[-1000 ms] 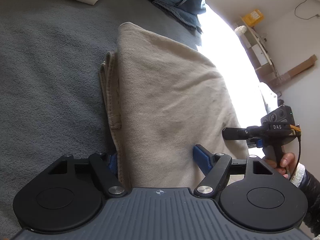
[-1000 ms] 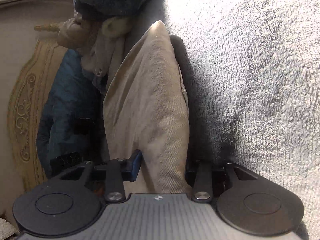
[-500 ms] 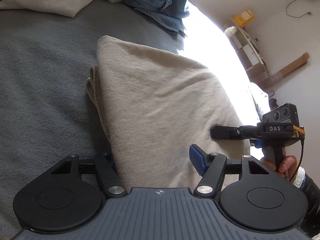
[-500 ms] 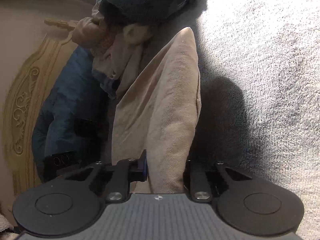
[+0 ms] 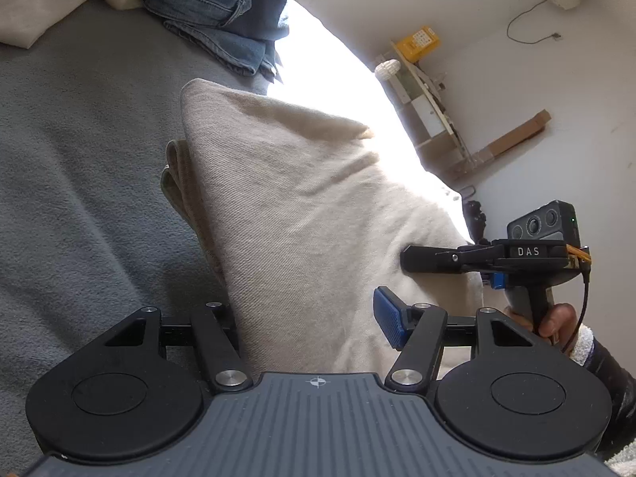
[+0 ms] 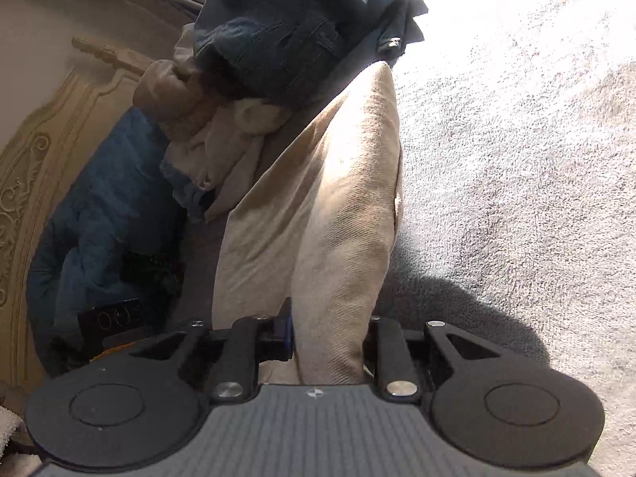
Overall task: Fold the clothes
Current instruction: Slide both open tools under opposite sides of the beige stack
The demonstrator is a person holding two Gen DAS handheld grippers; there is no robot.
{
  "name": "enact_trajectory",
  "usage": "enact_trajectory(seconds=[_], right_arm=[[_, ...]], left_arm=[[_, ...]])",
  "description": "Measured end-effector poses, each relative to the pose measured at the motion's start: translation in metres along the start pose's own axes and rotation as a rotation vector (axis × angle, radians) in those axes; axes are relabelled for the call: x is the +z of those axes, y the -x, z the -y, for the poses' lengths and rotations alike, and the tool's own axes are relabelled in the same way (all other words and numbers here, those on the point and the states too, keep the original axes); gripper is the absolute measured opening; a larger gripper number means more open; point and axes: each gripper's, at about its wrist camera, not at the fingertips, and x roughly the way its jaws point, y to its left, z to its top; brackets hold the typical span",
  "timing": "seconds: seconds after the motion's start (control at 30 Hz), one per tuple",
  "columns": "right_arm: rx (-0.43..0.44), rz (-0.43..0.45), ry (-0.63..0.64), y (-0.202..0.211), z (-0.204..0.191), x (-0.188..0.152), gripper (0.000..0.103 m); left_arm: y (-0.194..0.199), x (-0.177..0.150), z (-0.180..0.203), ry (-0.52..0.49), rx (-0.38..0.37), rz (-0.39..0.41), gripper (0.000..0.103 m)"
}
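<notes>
A folded beige garment (image 5: 302,214) is held up off the grey blanket (image 5: 79,167). My left gripper (image 5: 310,318) is shut on its near edge; the cloth fills the gap between the fingers and hides the left pad. My right gripper (image 6: 328,342) is shut on the same beige garment (image 6: 330,214), which rises away from it in a fold. The right gripper also shows in the left wrist view (image 5: 437,260), its fingers clamped on the garment's right edge, with a hand on its handle.
Blue jeans (image 5: 222,12) and white cloth (image 5: 35,8) lie at the far end of the bed. In the right wrist view a pile of dark jeans (image 6: 286,28), tan and white clothes, a blue cover (image 6: 95,214) and a carved headboard (image 6: 35,127). A shelf (image 5: 429,91) stands by the wall.
Both grippers have lifted the beige garment higher off the blanket and tilted it. The far fold has risen and more of the room shows behind it. Both grips are unchanged.
</notes>
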Motion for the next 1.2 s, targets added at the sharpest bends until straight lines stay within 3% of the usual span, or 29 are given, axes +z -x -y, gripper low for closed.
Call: enact_trajectory(seconds=[0.3, 0.63, 0.83, 0.93, 1.03, 1.2], right_arm=[[-0.013, 0.036, 0.007, 0.019, 0.018, 0.018, 0.023], [-0.028, 0.123, -0.006, 0.068, 0.069, 0.05, 0.023], [-0.07, 0.218, -0.009, 0.139, 0.111, 0.078, 0.023], [-0.116, 0.29, 0.011, 0.197, 0.133, 0.098, 0.023], [-0.174, 0.352, 0.026, 0.259, 0.156, 0.115, 0.023], [-0.306, 0.378, 0.057, 0.35, 0.199, 0.146, 0.023]], left_arm=[[-0.031, 0.02, 0.012, -0.019, -0.009, -0.017, 0.061], [-0.101, 0.052, 0.05, -0.082, -0.022, -0.074, 0.061], [-0.181, 0.095, 0.13, -0.251, -0.031, -0.199, 0.061], [-0.227, 0.115, 0.182, -0.326, -0.057, -0.232, 0.061], [-0.272, 0.127, 0.233, -0.373, -0.096, -0.245, 0.061], [-0.351, 0.118, 0.303, -0.354, -0.141, -0.245, 0.061]])
